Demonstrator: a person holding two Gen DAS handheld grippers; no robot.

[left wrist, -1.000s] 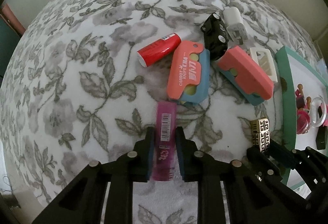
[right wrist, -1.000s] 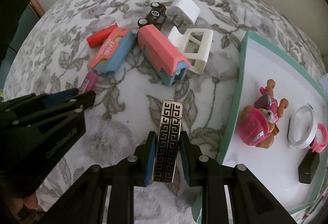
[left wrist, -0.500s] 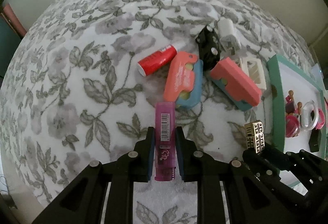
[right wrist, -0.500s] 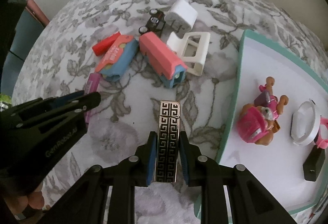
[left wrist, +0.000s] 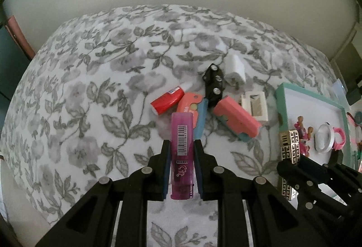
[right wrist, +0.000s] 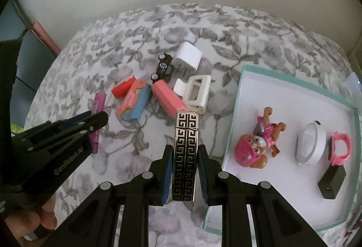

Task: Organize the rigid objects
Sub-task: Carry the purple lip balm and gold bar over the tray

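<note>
My left gripper [left wrist: 181, 147] is shut on a purple lighter [left wrist: 182, 154] with a barcode, held above the floral cloth. My right gripper [right wrist: 184, 152] is shut on a black-and-gold patterned lighter [right wrist: 185, 156], held above the cloth just left of the teal-rimmed tray [right wrist: 233, 97]. The patterned lighter also shows at the right of the left wrist view [left wrist: 288, 145]. On the cloth lies a cluster: a red tube [left wrist: 167, 102], two pink-and-blue cases [left wrist: 236, 118] [right wrist: 133, 104], a black toy car [left wrist: 213, 84], a white charger [right wrist: 186, 59] and a white holder [right wrist: 195, 93].
The tray holds a pink toy dog [right wrist: 258, 143], a white round case [right wrist: 311, 143], a pink ring-shaped item [right wrist: 340, 148] and a small black block [right wrist: 331, 181]. A pale wall runs behind the table. A pink and teal edge [right wrist: 45, 36] stands at far left.
Both grippers have risen away from the cloth with their lighters in them; the cluster and tray look smaller and farther. The objects on the cloth have not moved.
</note>
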